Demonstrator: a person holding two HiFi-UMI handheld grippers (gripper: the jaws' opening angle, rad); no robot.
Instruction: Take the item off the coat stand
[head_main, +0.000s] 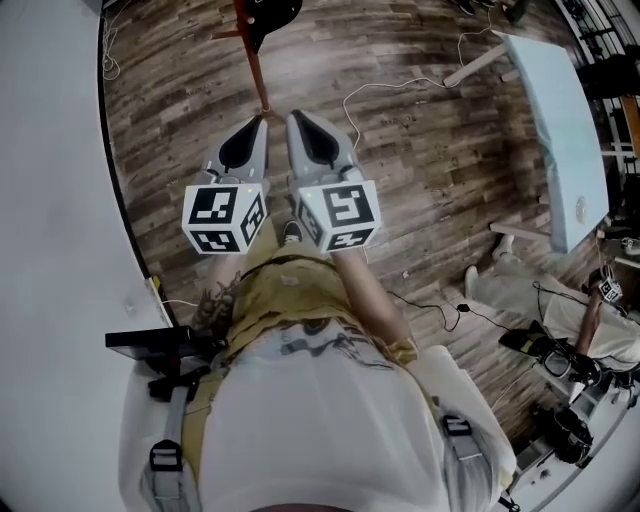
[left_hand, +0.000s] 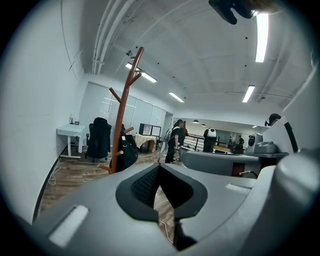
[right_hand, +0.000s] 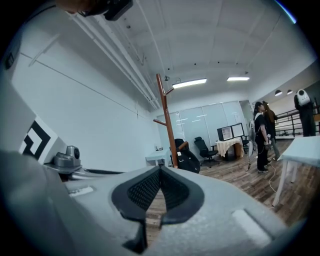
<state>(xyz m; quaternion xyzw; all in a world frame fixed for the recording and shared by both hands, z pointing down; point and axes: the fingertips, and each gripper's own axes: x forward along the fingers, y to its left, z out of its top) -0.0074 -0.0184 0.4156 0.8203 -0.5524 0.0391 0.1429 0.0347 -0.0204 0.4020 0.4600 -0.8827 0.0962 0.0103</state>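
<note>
A brown wooden coat stand (head_main: 256, 62) rises from the wood floor straight ahead of me. A black bag (head_main: 268, 12) hangs low on it. In the left gripper view the coat stand (left_hand: 121, 120) is left of centre, some way off, with the black bag (left_hand: 127, 152) against its trunk. The right gripper view shows the coat stand (right_hand: 167, 122) and the black bag (right_hand: 187, 160) just as far away. My left gripper (head_main: 262, 119) and right gripper (head_main: 294, 114) are held side by side, pointing at the stand. Both are shut with nothing in them.
A white wall (head_main: 50, 200) runs along the left. A white table (head_main: 560, 140) stands to the right, with cables (head_main: 400, 85) trailing over the floor. Two people (right_hand: 261, 142) stand further back near desks. A black office chair (left_hand: 99, 137) sits left of the stand.
</note>
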